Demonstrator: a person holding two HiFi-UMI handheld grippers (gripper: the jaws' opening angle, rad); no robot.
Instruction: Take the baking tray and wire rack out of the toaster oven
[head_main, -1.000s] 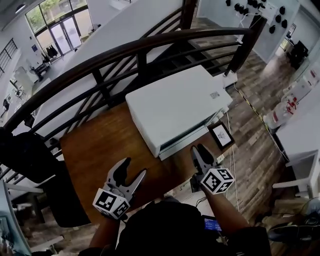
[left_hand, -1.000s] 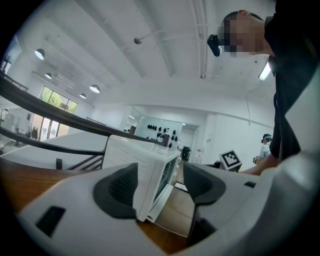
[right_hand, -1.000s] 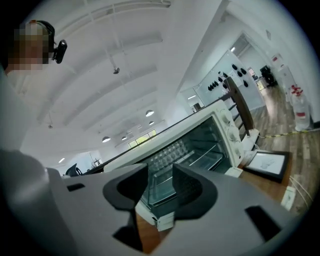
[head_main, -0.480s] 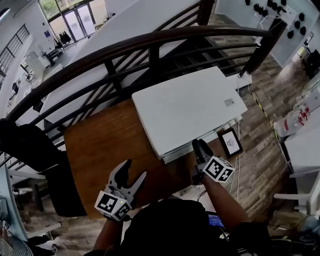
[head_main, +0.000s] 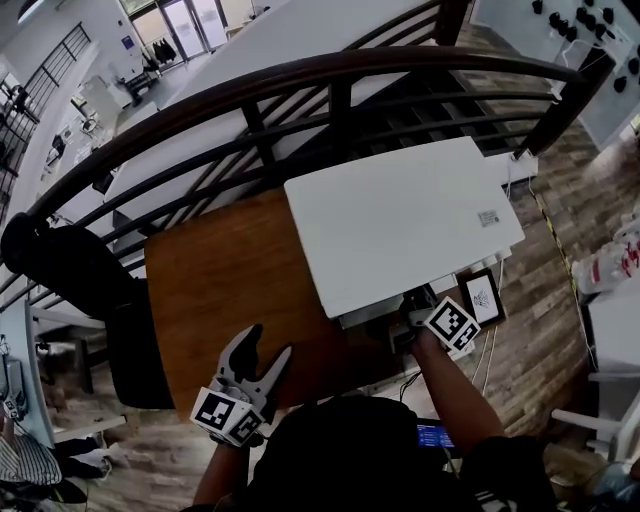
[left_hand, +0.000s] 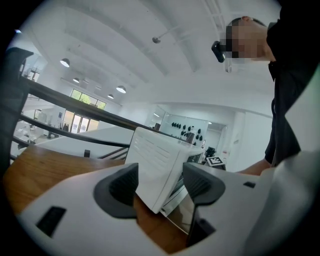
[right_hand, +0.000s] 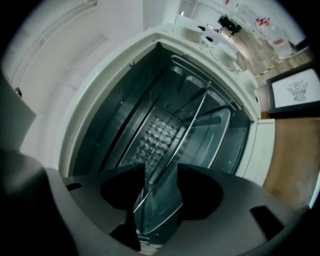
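A white toaster oven (head_main: 400, 220) stands on the wooden table (head_main: 220, 290). My right gripper (head_main: 412, 302) is at the oven's open front. In the right gripper view, turned on its side, the dark baking tray (right_hand: 160, 132) with its diamond-patterned floor and a rod of the wire rack (right_hand: 192, 120) lie inside the oven. Their front edge runs between the right gripper's (right_hand: 161, 175) jaws, which have just been opening; I see no pad pressing on it. My left gripper (head_main: 267, 345) hangs open over the table, left of the oven (left_hand: 155, 165), with nothing in it.
A small framed picture (head_main: 482, 296) leans right of the oven. The oven's glass door (left_hand: 184, 215) hangs open at its front. A dark curved railing (head_main: 300, 90) runs behind the table. A dark chair (head_main: 70, 270) stands at the left.
My right gripper has moved forward and down to the oven's opening and rolled. The left gripper has sunk slightly over the table and stayed open.
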